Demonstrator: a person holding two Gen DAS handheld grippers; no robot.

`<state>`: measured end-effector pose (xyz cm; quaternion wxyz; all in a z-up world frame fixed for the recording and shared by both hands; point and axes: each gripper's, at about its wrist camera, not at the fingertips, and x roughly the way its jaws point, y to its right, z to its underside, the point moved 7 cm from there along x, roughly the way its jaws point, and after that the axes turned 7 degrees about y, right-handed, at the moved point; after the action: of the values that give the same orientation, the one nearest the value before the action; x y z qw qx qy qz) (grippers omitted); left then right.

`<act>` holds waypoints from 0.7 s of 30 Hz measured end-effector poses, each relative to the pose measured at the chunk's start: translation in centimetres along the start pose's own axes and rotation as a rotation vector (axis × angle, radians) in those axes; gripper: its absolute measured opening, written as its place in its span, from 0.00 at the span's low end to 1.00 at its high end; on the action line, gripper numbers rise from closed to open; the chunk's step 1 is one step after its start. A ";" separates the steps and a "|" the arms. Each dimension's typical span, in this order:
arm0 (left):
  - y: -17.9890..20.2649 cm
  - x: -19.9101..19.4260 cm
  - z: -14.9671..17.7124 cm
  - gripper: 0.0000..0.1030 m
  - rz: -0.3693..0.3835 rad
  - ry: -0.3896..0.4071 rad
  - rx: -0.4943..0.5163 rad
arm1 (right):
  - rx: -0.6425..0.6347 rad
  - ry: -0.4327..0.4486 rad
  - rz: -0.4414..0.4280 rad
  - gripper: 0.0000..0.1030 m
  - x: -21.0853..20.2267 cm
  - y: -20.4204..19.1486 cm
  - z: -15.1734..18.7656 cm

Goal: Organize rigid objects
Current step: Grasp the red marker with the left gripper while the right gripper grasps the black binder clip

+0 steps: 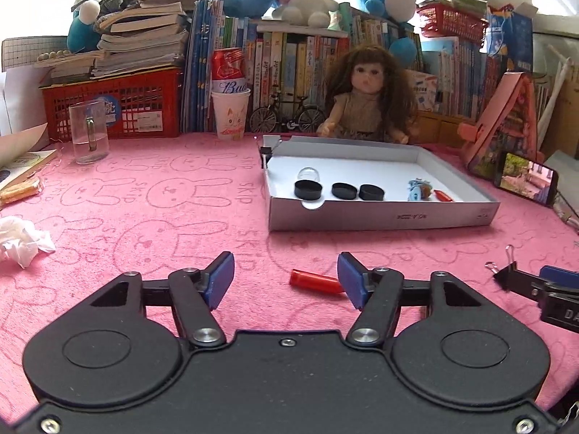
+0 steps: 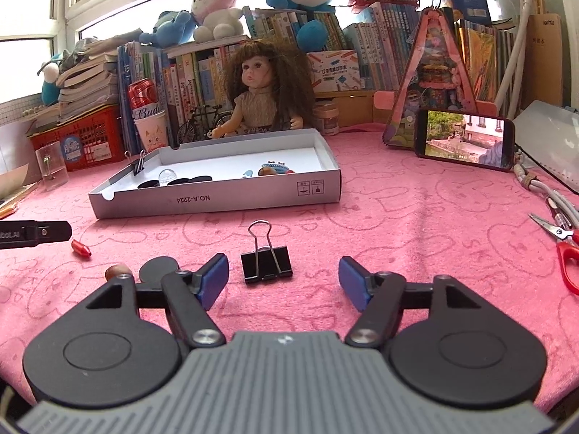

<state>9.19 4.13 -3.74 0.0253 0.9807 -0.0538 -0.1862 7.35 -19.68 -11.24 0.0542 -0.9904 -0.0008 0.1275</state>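
Now both jaws wide apart, nothing held

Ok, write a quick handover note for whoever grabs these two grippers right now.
Left gripper: open, empty, with the small red plastic tube lying on the pink cloth between its fingers.
Right gripper: open, empty, lined up on the black metal binder clip lying on the cloth.
Done: the shallow white cardboard box already holds three black round caps, a clear dome, a blue trinket, a red piece, with another binder clip on its wall.
Left: red tube, binder clip, plus the black disc and brown bead at the right gripper's left, still on the cloth.
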 end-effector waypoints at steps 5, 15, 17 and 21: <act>1.3 -0.4 0.9 0.64 0.035 -0.008 0.011 | 0.035 -0.002 0.029 0.81 0.4 0.1 0.1; 1.8 1.3 1.1 0.65 0.057 -0.028 0.100 | -0.178 -0.008 -0.010 0.85 1.2 -1.6 -0.3; 1.5 1.8 1.2 0.63 0.064 -0.043 0.101 | -0.191 -0.020 -0.025 0.85 1.4 -1.5 -0.3; 1.2 2.3 1.4 0.58 0.087 -0.066 0.073 | -0.184 -0.052 -0.060 0.85 1.7 -1.2 -0.3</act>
<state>10.67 2.66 -5.79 -0.0043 0.9711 -0.1037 -0.2148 9.05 -18.49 -11.27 -0.0332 -0.9870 -0.0439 0.1511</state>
